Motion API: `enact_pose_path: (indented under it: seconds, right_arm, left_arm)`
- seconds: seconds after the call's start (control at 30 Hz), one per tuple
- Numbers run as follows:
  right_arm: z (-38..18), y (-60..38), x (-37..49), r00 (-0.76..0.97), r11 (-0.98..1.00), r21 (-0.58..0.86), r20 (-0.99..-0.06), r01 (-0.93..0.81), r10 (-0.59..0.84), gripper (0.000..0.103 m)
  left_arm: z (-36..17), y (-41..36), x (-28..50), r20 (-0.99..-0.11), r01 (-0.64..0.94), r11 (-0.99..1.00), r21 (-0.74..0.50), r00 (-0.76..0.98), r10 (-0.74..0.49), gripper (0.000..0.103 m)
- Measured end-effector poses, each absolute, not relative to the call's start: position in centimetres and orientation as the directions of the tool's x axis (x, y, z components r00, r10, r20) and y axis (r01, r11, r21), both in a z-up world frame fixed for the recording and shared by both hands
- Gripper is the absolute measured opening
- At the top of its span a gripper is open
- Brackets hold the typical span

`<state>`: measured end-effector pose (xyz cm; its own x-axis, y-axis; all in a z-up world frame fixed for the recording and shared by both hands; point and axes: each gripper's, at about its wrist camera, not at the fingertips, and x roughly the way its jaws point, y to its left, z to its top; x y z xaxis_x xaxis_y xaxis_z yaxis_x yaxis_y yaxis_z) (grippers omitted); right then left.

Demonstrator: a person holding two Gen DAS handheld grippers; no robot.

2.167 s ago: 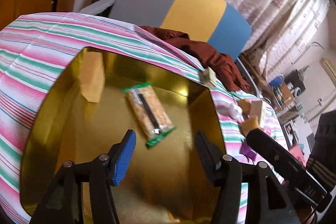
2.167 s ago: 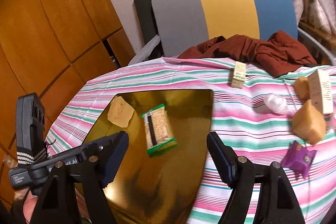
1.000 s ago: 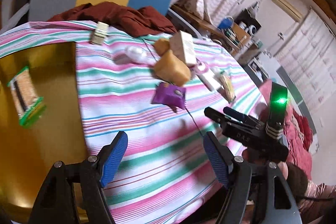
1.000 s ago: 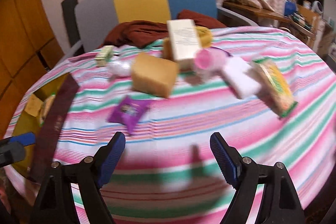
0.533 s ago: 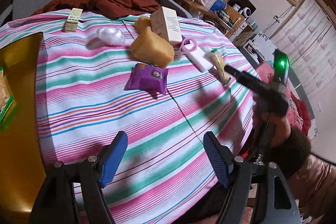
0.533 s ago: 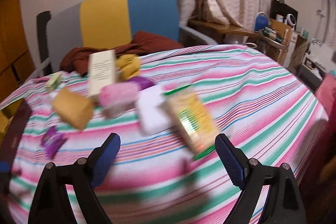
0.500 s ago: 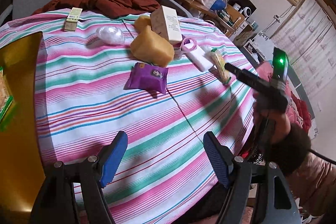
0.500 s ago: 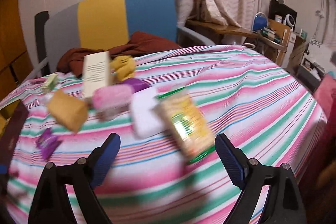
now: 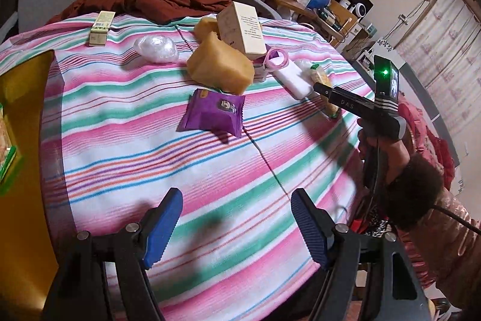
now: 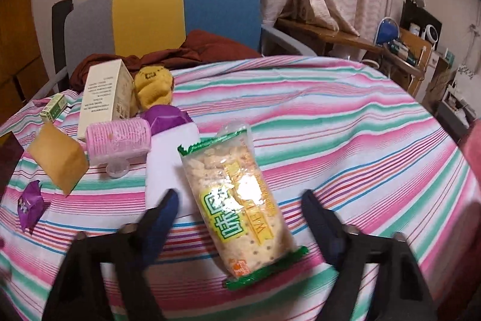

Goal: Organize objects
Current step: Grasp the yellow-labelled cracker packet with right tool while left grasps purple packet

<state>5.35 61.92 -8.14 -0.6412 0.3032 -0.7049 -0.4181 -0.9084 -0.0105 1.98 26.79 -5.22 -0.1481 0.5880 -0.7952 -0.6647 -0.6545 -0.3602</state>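
While right hand-held gripper [image 10: 237,208] angled down over glossy clear cracker packet [image 10: 239,202], jaws were closing, packet between them, blurred pads not yet pressing it. Packet lay flat on striped cloth table [image 10: 345,122], beside smooth white block [image 10: 168,158] and ribbed pink roller [image 10: 118,137]. Left hand-held gripper [image 9: 237,220] hung wide apart over bare cloth near crinkled purple packet [image 9: 215,113].
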Motion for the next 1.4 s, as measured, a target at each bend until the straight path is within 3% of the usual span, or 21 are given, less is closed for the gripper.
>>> enact_pose_path:
  seconds: [0.03, 0.17, 0.3, 0.4, 0.6, 0.93, 1.1, 1.17, 1.4]
  right_arm:
    - [-8.4, 61.9, 5.3, -0.637, -0.907, 0.001, -0.711, -0.422, 0.296, 0.063]
    - [-8.8, 61.6, 5.7, -0.646, -0.886, 0.043, -0.701, -0.461, 0.302, 0.059]
    - [-8.9, 61.0, 5.7, -0.647, -0.882, 0.035, -0.693, -0.471, 0.318, 0.057]
    - [-9.0, 60.7, 5.7, -0.649, -0.881, 0.022, -0.686, -0.472, 0.331, 0.057]
    - [-9.1, 61.0, 5.7, -0.655, -0.878, 0.032, -0.679, -0.477, 0.332, 0.057]
    - [-9.4, 60.3, 5.5, -0.643, -0.868, -0.024, -0.662, -0.497, 0.386, 0.056]
    - [-9.6, 60.1, 5.3, -0.634, -0.862, -0.043, -0.659, -0.505, 0.404, 0.056]
    - [-9.6, 59.9, 5.3, -0.631, -0.86, -0.053, -0.657, -0.507, 0.412, 0.056]
    - [-9.6, 59.7, 5.3, -0.627, -0.857, -0.065, -0.653, -0.511, 0.424, 0.056]
  left_arm:
    - [-5.3, 27.1, 1.9, -0.8, -0.667, -0.658, -0.35, -0.153, 0.58, 0.076]
    - [-5.7, 28.3, 1.3, -0.813, -0.679, -0.663, -0.314, -0.168, 0.557, 0.076]
    - [-6.1, 29.7, 0.5, -0.82, -0.676, -0.677, -0.291, -0.188, 0.54, 0.076]
    - [-6.0, 30.8, 0.0, -0.823, -0.678, -0.693, -0.245, -0.232, 0.518, 0.084]
    - [-6.4, 33.0, -1.8, -0.825, -0.694, -0.697, -0.181, -0.279, 0.491, 0.084]
    - [-8.9, 35.2, -3.8, -0.802, -0.701, -0.691, -0.176, -0.305, 0.514, 0.083]
    - [-9.4, 35.3, -3.0, -0.765, -0.724, -0.677, -0.132, -0.36, 0.534, 0.073]
    - [-9.4, 35.1, -3.0, -0.759, -0.708, -0.696, -0.116, -0.389, 0.522, 0.059]
    - [-9.6, 34.7, -3.3, -0.749, -0.689, -0.713, -0.13, -0.403, 0.526, 0.058]
